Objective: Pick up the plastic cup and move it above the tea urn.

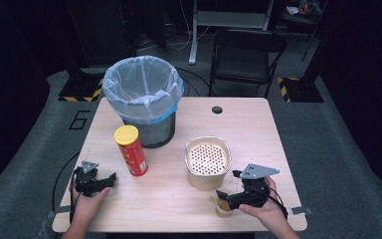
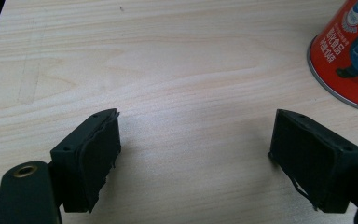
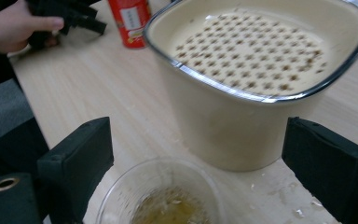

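A wooden table (image 1: 258,124) held a lined bin (image 1: 143,99) at the far left, a red can (image 1: 131,150) and a cream perforated container (image 1: 208,162). The left gripper (image 1: 110,179), jaws wide, rested on open tabletop near the left near edge. The right gripper (image 1: 221,195), jaws wide, flanked a clear cup (image 3: 161,196) of amber liquid at the near edge, just beside the container.

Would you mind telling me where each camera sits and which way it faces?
High view: above the person's side, looking forward and down on the table; both forearms and hands show.
Left gripper view: on the left gripper, facing bare tabletop beside the red can; its open jaws show.
Right gripper view: on the right gripper, over the clear cup, facing the cream strainer tub; its open jaws show.
Shared: all three show the can.
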Action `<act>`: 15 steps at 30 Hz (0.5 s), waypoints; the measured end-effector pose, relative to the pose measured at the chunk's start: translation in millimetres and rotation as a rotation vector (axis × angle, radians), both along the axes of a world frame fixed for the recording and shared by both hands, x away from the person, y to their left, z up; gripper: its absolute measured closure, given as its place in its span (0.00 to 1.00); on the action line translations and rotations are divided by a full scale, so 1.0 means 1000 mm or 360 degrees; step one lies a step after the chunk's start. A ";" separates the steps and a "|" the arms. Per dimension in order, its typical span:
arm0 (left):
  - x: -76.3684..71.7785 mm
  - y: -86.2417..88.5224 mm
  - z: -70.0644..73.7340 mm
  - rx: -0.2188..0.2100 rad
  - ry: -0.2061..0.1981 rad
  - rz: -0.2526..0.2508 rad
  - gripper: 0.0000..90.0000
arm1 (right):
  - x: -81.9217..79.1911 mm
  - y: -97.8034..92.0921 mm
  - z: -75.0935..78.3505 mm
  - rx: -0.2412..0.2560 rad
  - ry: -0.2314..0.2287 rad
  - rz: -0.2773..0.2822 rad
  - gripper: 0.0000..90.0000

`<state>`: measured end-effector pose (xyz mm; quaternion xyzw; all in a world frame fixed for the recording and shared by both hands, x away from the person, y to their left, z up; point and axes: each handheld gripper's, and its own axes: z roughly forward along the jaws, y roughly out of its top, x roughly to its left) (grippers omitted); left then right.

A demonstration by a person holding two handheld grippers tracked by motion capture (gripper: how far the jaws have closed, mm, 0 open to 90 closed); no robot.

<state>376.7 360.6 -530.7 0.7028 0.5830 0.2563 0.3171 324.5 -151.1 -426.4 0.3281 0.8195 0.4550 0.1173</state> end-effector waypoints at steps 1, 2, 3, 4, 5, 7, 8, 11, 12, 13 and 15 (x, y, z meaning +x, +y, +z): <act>0.000 0.000 0.000 0.0000 0.0000 0.0000 0.17 | 0.000 0.000 0.000 0.0000 0.0000 0.0000 0.09; 0.000 0.000 0.000 0.0000 0.0000 -0.0001 0.17 | -0.006 0.002 -0.005 -0.0021 0.0004 0.0045 0.08; 0.000 0.000 0.000 -0.0003 0.0000 -0.0002 0.17 | -0.006 0.002 -0.005 -0.0021 0.0004 0.0045 0.08; 0.000 0.000 0.000 -0.0002 0.0001 -0.0003 0.17 | -0.011 0.003 -0.011 -0.0039 0.0006 0.0065 0.08; 0.000 0.000 0.000 -0.0002 0.0001 -0.0003 0.17 | -0.011 0.003 -0.011 -0.0039 0.0006 0.0065 0.08; 0.000 0.000 0.000 -0.0004 0.0000 -0.0006 0.17 | -0.013 0.003 -0.016 -0.0041 0.0019 0.0079 0.08; 0.000 0.000 0.000 -0.0004 0.0000 -0.0007 0.17 | -0.016 0.002 -0.022 -0.0043 0.0038 0.0087 0.08; 0.000 0.000 0.000 -0.0004 0.0002 -0.0007 0.17 | -0.018 0.002 -0.029 -0.0045 0.0062 0.0093 0.08; 0.000 0.000 0.000 -0.0004 0.0002 -0.0008 0.17 | -0.020 0.003 -0.036 -0.0083 0.0050 0.0097 0.08; 0.000 0.000 0.000 -0.0004 0.0002 -0.0008 0.17 | -0.020 0.003 -0.036 -0.0083 0.0050 0.0097 0.08; 0.000 0.000 0.000 -0.0004 0.0002 -0.0007 0.17 | -0.022 0.004 -0.044 -0.0108 0.0039 0.0102 0.10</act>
